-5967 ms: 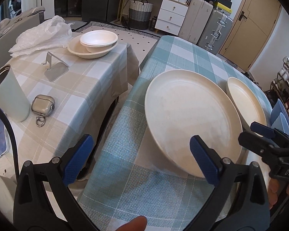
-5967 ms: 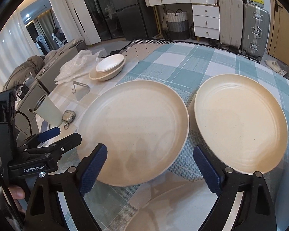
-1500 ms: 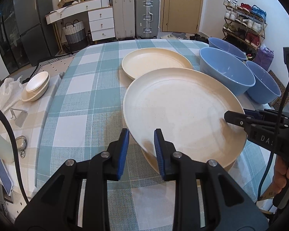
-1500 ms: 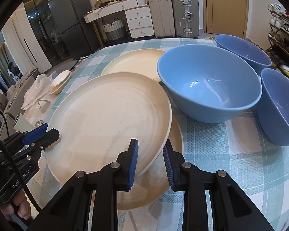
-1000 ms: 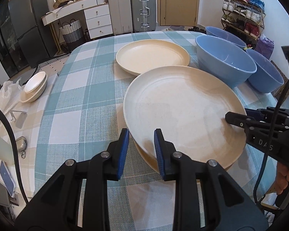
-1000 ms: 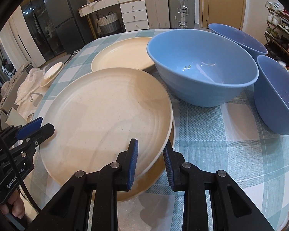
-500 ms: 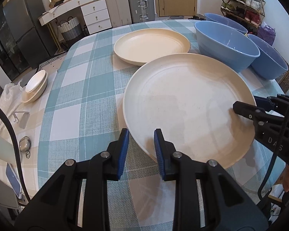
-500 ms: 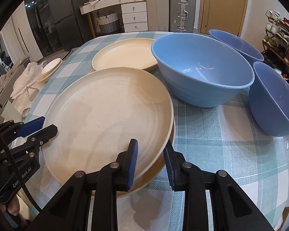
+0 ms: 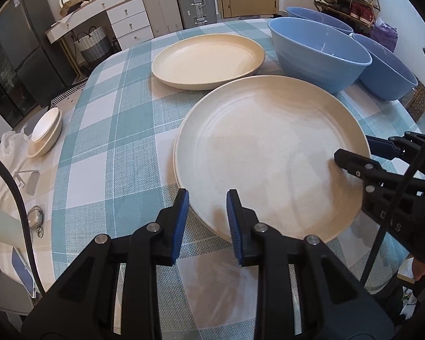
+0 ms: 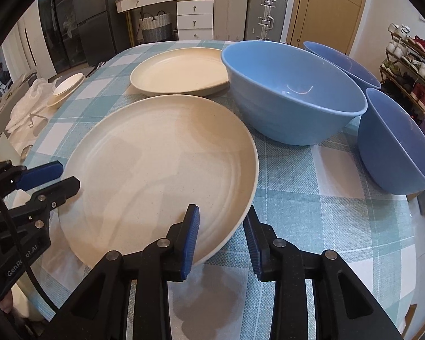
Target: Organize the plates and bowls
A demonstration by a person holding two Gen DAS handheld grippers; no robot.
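We are gripping large cream round plate [image 9: 269,153] at opposite rims: left gripper [image 9: 207,215] near edge, right gripper [image 10: 221,236] right edge. Plate lying nested on second cream plate [image 9: 175,153] on checked desk [image 9: 104,130]; jaws closed on rim.

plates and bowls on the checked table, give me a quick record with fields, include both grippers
top plate: rests on a second plate, whose rim peeks out at its left
far plate: alone, behind the stack
blue bowls: three, upright, unstacked; nearest, far, right one
left gripper: shut on top plate's near rim
right gripper: shut on top plate's rim
tablecloth: teal check
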